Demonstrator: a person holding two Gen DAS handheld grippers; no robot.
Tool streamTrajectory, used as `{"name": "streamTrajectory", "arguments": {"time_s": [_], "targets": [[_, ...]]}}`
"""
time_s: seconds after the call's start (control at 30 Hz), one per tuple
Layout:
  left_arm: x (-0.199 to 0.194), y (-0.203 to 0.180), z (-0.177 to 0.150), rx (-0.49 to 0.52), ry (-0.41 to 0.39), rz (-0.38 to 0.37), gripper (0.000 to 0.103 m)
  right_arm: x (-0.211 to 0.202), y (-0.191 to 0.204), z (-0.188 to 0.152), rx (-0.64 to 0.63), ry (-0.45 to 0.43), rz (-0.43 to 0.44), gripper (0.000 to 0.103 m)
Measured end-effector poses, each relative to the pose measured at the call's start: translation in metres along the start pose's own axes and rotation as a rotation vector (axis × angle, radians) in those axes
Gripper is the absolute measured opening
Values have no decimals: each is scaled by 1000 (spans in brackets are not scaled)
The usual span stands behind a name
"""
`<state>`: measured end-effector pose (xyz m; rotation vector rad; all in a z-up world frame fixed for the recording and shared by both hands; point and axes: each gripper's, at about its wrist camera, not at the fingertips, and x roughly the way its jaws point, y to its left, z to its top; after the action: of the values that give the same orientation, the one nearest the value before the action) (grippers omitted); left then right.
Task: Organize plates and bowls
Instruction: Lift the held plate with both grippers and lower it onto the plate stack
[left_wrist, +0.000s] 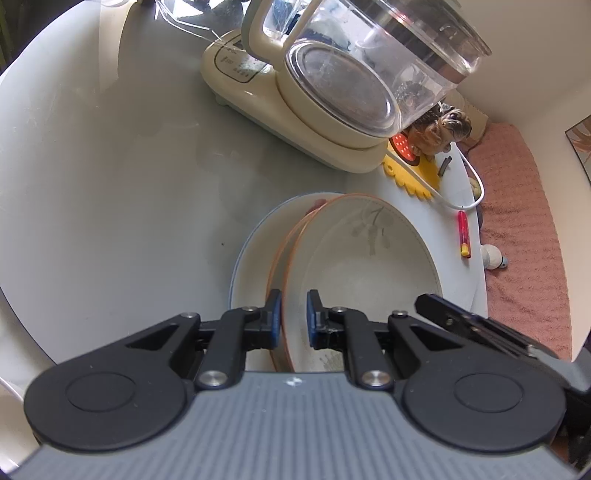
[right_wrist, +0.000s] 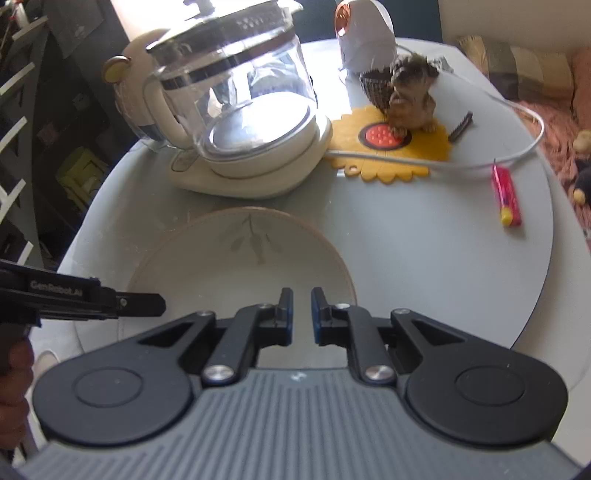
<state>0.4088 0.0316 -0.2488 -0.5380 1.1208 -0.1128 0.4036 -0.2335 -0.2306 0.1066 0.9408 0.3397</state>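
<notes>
The left gripper (left_wrist: 294, 319) pinched the orange-rimmed bowl (left_wrist: 364, 273) by its rim, nesting it into the plates (left_wrist: 255, 251) stacked on the surface (left_wrist: 110, 184), while the right gripper (right_wrist: 302, 315) hovered over it, jaws nearly closed, empty.

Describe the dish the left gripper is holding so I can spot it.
Start at the glass kettle on the round table. In front of it sits a stack of plates; the top plate, gripped at its rim, has an orange edge and a faded leaf sprig.
</notes>
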Motion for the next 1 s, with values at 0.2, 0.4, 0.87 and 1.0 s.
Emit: {"name": "streamTrajectory", "arguments": {"time_s": [0.2,0.4,0.87,1.0], "targets": [[-3,7,4,-25,61,-38,17,13,-1,-7,16,56,-4,8],[-6,30,7,-146,112,-129,17,16,5,-7,-17,54,0,8],[-54,23,-16,-53,66,-102,18,17,11,-6,-1,66,-10,12],[-77,11,-21,5,-2,-76,18,4,16,-2,21,35,-16,13]]}}
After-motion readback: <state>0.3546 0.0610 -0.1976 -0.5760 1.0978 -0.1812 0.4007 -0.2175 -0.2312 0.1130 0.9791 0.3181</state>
